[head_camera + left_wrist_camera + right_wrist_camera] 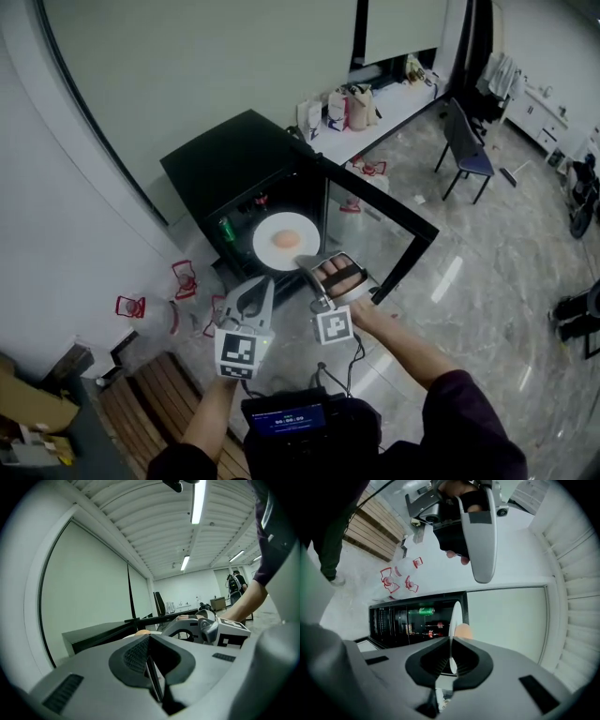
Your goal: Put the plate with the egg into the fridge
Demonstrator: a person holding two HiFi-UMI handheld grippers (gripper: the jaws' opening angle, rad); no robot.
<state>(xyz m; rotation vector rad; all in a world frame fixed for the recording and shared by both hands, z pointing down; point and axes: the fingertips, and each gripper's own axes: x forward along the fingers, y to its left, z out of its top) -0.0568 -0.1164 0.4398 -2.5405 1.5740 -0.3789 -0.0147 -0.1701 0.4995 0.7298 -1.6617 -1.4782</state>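
Right gripper (pixel 311 268) alone pinches the white plate (pixel 271 254) by its rim, left gripper (pixel 266 283) closed on nothing; any tilt entering the fridge (pixel 225 159) could roll the egg (pixel 286 240) off

1 plate (pixel 267 246) w/ 1 egg (pixel 286 240), just in front of 1 fridge (pixel 230 155); 1 green can (pixel 226 228) inside fridge.

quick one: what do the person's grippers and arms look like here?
The left gripper and right gripper both have light grey bodies with curved jaws and black ribbed pads. Each carries a white cube with black square markers. A black cable runs down from the right gripper. The sleeves are dark purple.
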